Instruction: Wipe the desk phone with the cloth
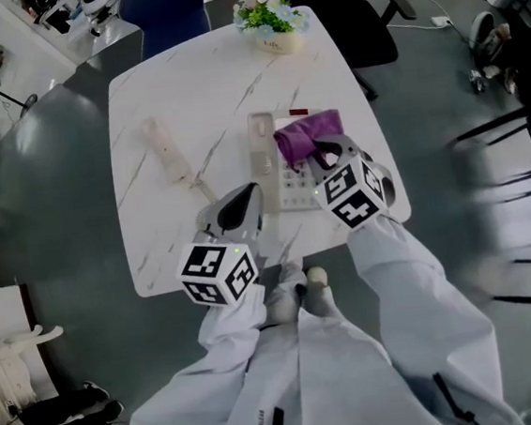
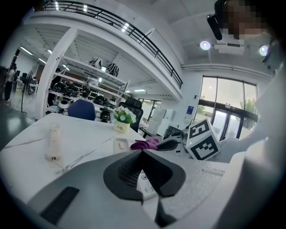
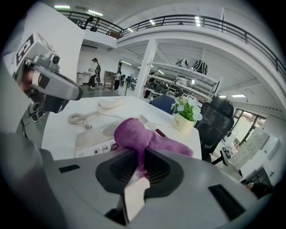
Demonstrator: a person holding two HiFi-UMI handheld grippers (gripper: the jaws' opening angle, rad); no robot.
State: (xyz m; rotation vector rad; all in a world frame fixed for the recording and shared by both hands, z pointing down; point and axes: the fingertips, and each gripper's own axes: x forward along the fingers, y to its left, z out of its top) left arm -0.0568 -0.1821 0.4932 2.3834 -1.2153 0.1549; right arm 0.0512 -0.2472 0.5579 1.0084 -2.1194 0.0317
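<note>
A white desk phone (image 1: 291,187) sits near the front right of the marble table (image 1: 167,85). Its handset (image 1: 167,151) lies off the base to the left, joined by a coiled cord (image 3: 80,117). A purple cloth (image 1: 303,135) is bunched on the phone's upper part, and my right gripper (image 1: 323,153) is shut on it. In the right gripper view the cloth (image 3: 134,134) bulges out ahead of the right gripper (image 3: 142,154) over the keypad (image 3: 91,138). My left gripper (image 1: 249,191) is shut and empty, hovering at the phone's front left corner; its view shows the left gripper (image 2: 143,151), the cloth (image 2: 144,144) and the handset (image 2: 53,141).
A small pot of flowers (image 1: 269,18) stands at the table's far edge. A black office chair (image 1: 348,9) and a blue chair (image 1: 164,10) stand behind the table. The table's front edge (image 1: 252,265) is close under my grippers.
</note>
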